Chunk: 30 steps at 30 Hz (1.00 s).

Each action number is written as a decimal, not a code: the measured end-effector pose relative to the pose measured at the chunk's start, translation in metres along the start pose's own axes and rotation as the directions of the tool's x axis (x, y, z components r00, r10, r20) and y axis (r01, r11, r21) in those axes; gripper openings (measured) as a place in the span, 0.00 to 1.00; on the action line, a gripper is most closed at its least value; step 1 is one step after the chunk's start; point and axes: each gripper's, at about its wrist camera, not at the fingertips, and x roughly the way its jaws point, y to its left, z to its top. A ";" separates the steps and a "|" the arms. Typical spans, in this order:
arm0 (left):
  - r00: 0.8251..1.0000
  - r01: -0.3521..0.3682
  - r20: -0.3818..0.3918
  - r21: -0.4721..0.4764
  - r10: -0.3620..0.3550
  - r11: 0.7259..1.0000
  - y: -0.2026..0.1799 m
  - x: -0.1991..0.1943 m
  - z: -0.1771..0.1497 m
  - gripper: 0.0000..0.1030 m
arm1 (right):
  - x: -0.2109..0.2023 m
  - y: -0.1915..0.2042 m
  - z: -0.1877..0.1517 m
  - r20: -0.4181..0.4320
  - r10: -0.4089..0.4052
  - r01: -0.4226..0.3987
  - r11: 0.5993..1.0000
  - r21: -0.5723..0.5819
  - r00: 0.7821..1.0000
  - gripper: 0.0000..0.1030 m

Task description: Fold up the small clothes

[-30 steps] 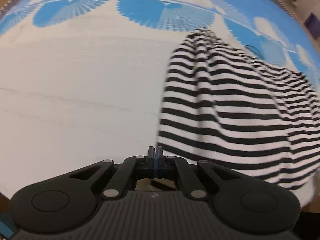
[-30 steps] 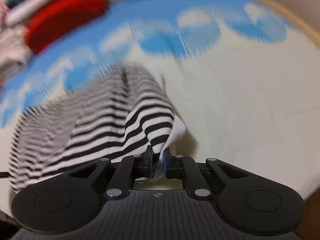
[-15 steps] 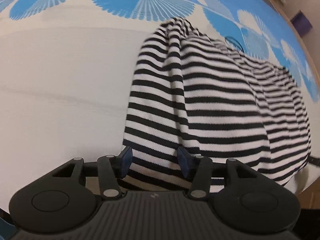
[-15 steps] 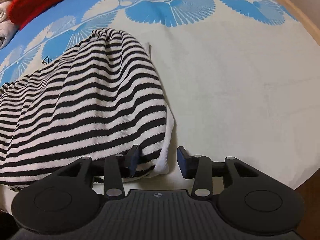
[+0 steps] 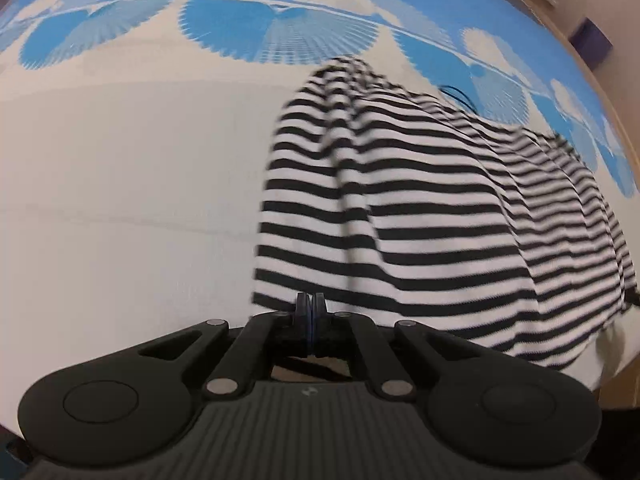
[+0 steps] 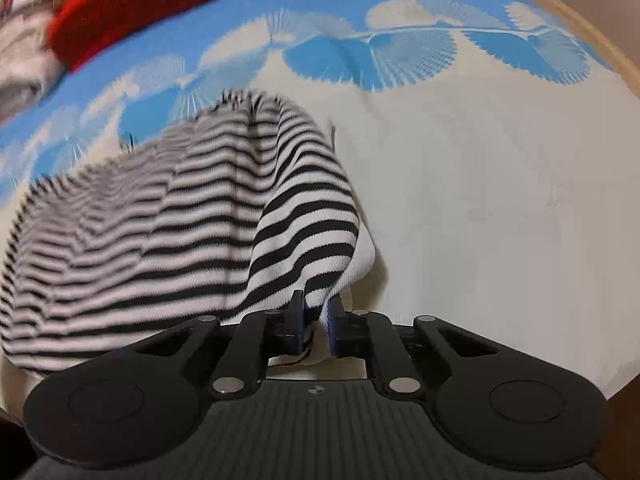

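A black-and-white striped garment (image 5: 420,208) lies bunched on a cream and blue patterned cloth (image 5: 120,200). My left gripper (image 5: 310,304) is shut at the garment's near left edge, and striped fabric shows behind its closed pads. In the right wrist view the same garment (image 6: 200,220) rises in a fold toward my right gripper (image 6: 318,312). Its jaws are closing, and the white hem at the near right corner is pinched between the pads. The garment's far side is blurred.
A red knitted piece (image 6: 132,4) and pale clothes (image 6: 20,64) are piled at the back left in the right wrist view. The surface's wooden rim (image 6: 600,52) curves along the right. A purple box (image 5: 591,42) stands beyond the edge.
Half a second ago both grippers stood open around the garment's near edge. Both have closed on it again, and the fabric now rises toward the right gripper's pads.
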 end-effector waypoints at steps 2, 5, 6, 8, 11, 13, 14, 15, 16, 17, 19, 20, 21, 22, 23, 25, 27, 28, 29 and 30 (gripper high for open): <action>1.000 0.019 0.003 -0.068 -0.019 0.998 0.012 -0.003 0.002 0.01 | 0.004 -0.001 -0.001 -0.025 -0.018 0.018 1.000 -0.001 1.000 0.12; 0.998 0.062 0.020 -0.213 -0.059 0.975 0.039 -0.008 0.002 0.21 | 0.003 -0.002 -0.001 -0.016 -0.073 0.073 0.997 0.004 0.997 0.20; 0.998 0.070 0.023 -0.246 -0.066 0.967 0.046 -0.009 0.002 0.27 | 0.002 -0.003 -0.001 -0.006 -0.101 0.101 0.995 0.014 0.995 0.23; 0.996 0.091 0.017 -0.257 -0.089 0.962 0.052 -0.009 0.003 0.31 | 0.000 -0.006 0.000 0.015 -0.162 0.162 0.986 0.027 0.987 0.29; 0.991 0.130 -0.003 -0.233 -0.135 0.964 0.049 -0.006 0.004 0.48 | 0.001 -0.014 0.002 0.004 -0.103 0.103 0.993 0.065 0.995 0.31; 0.993 0.107 -0.022 -0.205 -0.114 0.973 0.041 -0.001 0.003 0.59 | 0.006 -0.015 0.001 -0.026 -0.072 0.074 0.995 0.064 0.997 0.39; 0.995 0.081 -0.038 -0.184 -0.089 0.980 0.037 0.003 0.003 0.60 | 0.010 -0.015 0.001 -0.049 -0.057 0.060 0.996 0.063 0.997 0.44; 0.996 0.054 -0.066 -0.162 -0.066 0.985 0.032 0.009 0.002 0.60 | 0.013 -0.014 0.000 -0.067 -0.047 0.051 0.997 0.062 0.997 0.45; 0.994 0.039 -0.095 -0.149 -0.054 0.988 0.030 0.015 0.001 0.60 | 0.017 -0.012 -0.001 -0.084 -0.041 0.046 0.997 0.057 0.996 0.46; 0.991 0.025 -0.128 -0.138 -0.043 0.990 0.027 0.021 0.000 0.59 | 0.021 -0.010 -0.002 -0.103 -0.036 0.041 0.998 0.047 0.994 0.45; 0.988 0.012 -0.152 -0.116 -0.030 0.993 0.023 0.028 -0.001 0.56 | 0.027 -0.005 -0.004 -0.134 -0.038 0.040 0.999 0.018 0.990 0.45; 0.988 0.017 -0.148 -0.100 -0.032 0.995 0.021 0.028 -0.001 0.39 | 0.030 -0.003 -0.005 -0.147 -0.044 0.045 0.999 0.004 0.988 0.45; 0.988 0.031 -0.151 -0.086 -0.044 0.996 0.018 0.028 -0.001 0.27 | 0.031 -0.003 -0.005 -0.152 -0.043 0.044 0.999 -0.002 0.987 0.45; 0.988 0.037 -0.149 -0.064 -0.046 0.997 0.015 0.026 -0.001 0.10 | 0.031 -0.003 -0.005 -0.154 -0.036 0.036 0.999 -0.004 0.987 0.44; 0.990 0.034 -0.139 -0.041 -0.039 0.999 0.012 0.023 -0.001 0.06 | 0.031 -0.003 -0.004 -0.160 -0.026 0.025 1.000 -0.005 0.987 0.40; 0.995 0.034 -0.096 -0.021 -0.036 0.999 0.010 0.010 0.000 0.04 | 0.028 -0.003 -0.003 -0.164 0.008 -0.009 1.000 -0.007 0.986 0.25; 0.998 0.062 0.003 -0.055 -0.062 0.997 0.016 -0.015 0.000 0.04 | 0.015 -0.003 0.001 -0.110 0.030 -0.033 0.999 -0.026 0.993 0.12; 0.992 0.103 0.078 -0.097 -0.096 0.990 0.024 -0.033 -0.002 0.04 | 0.003 -0.004 0.004 -0.052 0.059 -0.060 0.998 -0.022 0.997 0.11; 0.984 0.139 0.131 -0.130 -0.122 0.982 0.033 -0.047 -0.005 0.04 | -0.013 -0.005 0.007 0.026 0.112 -0.112 0.994 -0.008 0.993 0.10; 0.981 0.141 0.156 -0.148 -0.118 0.979 0.041 -0.056 -0.010 0.04 | -0.028 -0.005 0.008 0.093 0.169 -0.169 0.986 -0.009 0.981 0.10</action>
